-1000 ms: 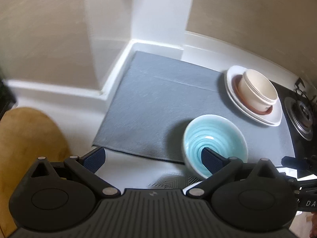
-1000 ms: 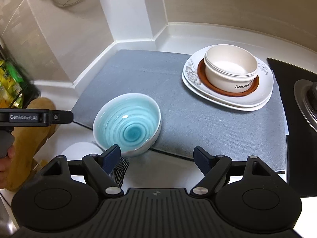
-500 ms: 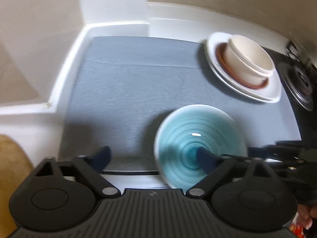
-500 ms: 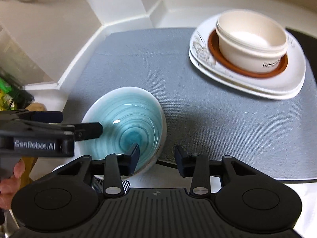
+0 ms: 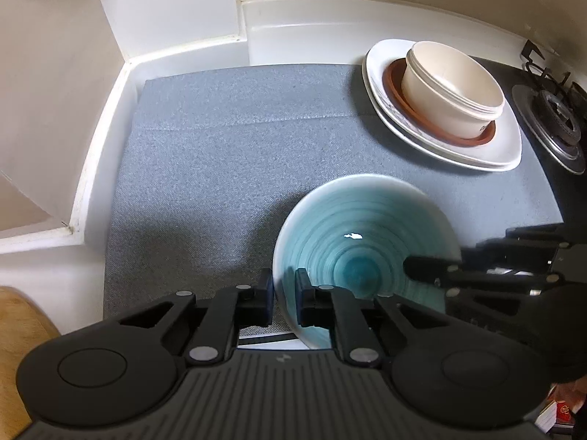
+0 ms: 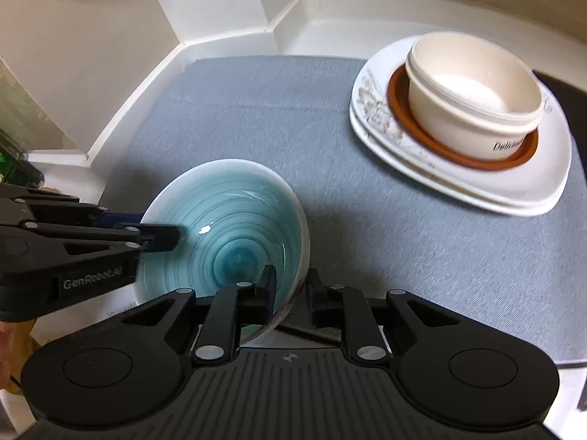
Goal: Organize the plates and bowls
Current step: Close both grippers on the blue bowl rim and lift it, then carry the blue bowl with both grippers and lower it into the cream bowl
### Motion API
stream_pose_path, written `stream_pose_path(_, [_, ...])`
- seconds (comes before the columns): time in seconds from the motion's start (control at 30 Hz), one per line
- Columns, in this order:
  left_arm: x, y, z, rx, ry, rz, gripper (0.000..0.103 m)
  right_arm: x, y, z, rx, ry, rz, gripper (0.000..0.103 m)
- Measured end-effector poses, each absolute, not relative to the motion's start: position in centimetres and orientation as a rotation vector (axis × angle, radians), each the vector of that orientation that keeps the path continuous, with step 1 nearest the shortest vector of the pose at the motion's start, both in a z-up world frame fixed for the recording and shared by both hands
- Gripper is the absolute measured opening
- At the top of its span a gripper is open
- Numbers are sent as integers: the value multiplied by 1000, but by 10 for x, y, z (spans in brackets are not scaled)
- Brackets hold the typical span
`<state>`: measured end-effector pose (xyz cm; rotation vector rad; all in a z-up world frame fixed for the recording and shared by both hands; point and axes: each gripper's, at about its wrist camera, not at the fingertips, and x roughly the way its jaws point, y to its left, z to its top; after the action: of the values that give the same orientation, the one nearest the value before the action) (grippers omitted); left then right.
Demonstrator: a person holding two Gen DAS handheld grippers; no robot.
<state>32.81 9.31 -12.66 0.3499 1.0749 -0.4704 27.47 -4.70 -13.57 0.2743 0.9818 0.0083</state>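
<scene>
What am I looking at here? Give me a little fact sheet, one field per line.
Setting: kitchen counter with a grey mat
Held item: blue bowl, tilted
Left gripper: closed on the bowl's rim
Right gripper: closed on the opposite rim
Stack: cream bowl on a brown saucer, on white plates
Stack position: far right of the mat
Nearby: stove burner, right of the stack

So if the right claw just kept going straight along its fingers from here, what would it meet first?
The right claw is already closed on the near rim of the teal bowl. Straight beyond lies bare grey mat, then probably the white wall corner; the plate stack sits off to the right.
</scene>
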Motion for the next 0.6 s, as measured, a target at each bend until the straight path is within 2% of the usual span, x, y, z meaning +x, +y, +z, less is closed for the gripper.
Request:
stream_pose_path(0.2, [324, 93, -110, 307, 1036, -475, 8, 270, -55, -124, 256, 913, -8, 14])
stream_pose_path(0.6, [298, 70, -75, 296, 949, -456, 8, 248, -78, -97, 269, 799, -2, 13])
